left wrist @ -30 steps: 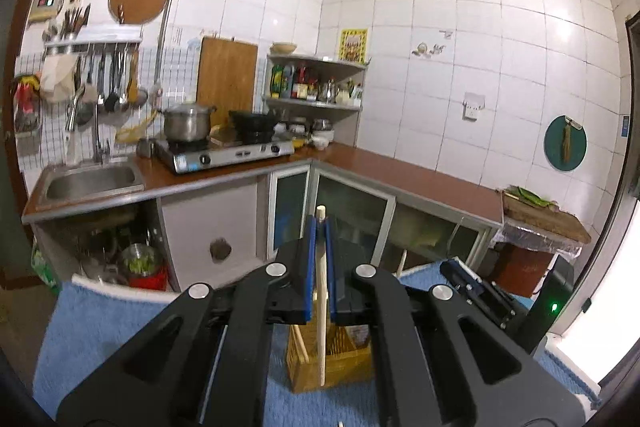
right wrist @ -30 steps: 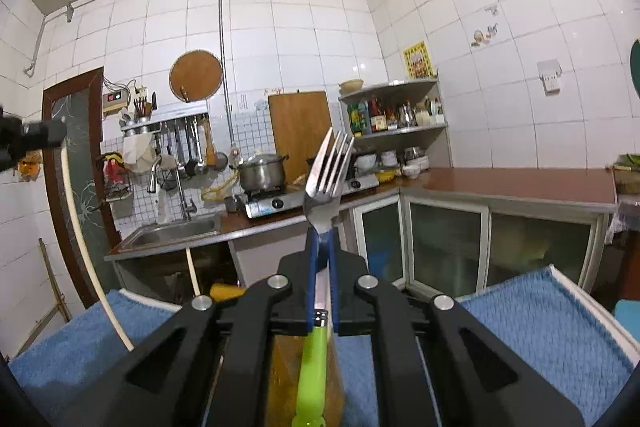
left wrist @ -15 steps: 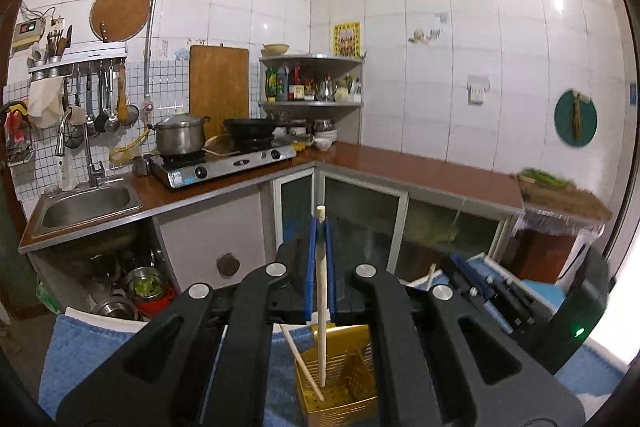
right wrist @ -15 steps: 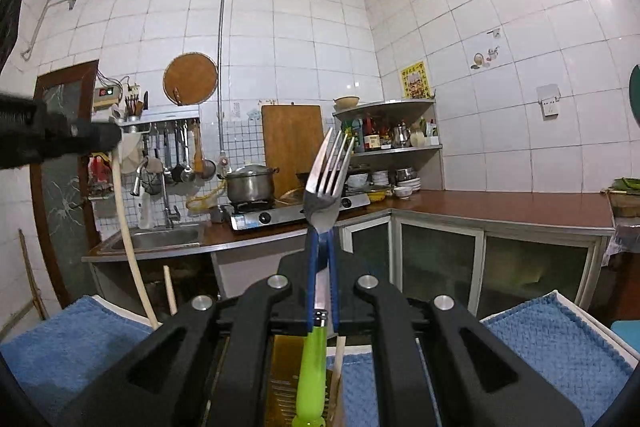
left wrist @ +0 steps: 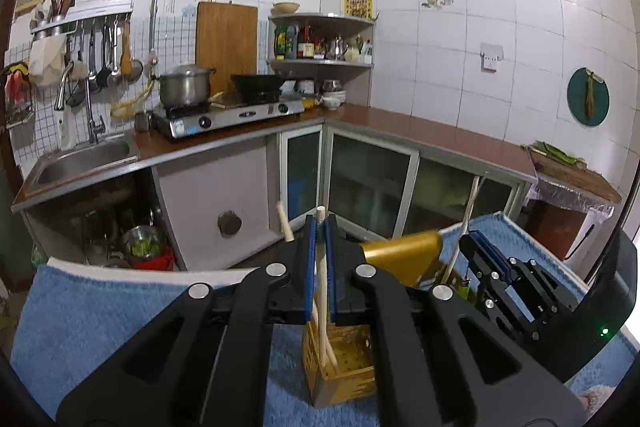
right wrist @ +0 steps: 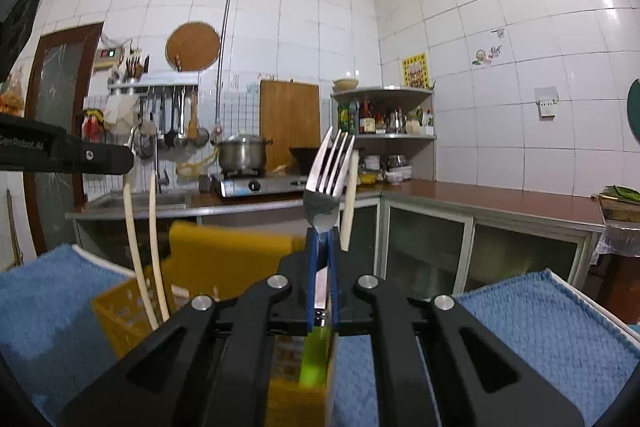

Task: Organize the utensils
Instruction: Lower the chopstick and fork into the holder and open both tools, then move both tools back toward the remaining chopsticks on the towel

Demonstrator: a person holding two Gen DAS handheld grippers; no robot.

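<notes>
My left gripper [left wrist: 318, 227] is shut on a pale wooden chopstick [left wrist: 321, 291] held upright, its lower end inside the yellow perforated utensil holder [left wrist: 344, 375] on the blue towel. A second chopstick [left wrist: 285, 225] leans in the same compartment. My right gripper [right wrist: 322, 239] is shut on a fork [right wrist: 330, 167] with a green handle [right wrist: 314, 359], tines up, the handle down in the holder [right wrist: 132, 307]. Two chopsticks [right wrist: 154, 247] stand in the holder's left part below my left gripper's body [right wrist: 64, 155]. The right gripper also shows in the left wrist view [left wrist: 486, 263].
The blue towel [left wrist: 100, 311] covers the work surface, with a white edge at the far side. Beyond it are kitchen cabinets [left wrist: 372, 179], a sink [left wrist: 84, 159], a gas stove [left wrist: 228, 115] with a pot, and hanging ladles [left wrist: 104, 55].
Both grippers have come lower over the holder. The chopstick's end has gone down into a compartment and the fork's green handle has sunk into the holder. The right gripper has moved closer to the left one.
</notes>
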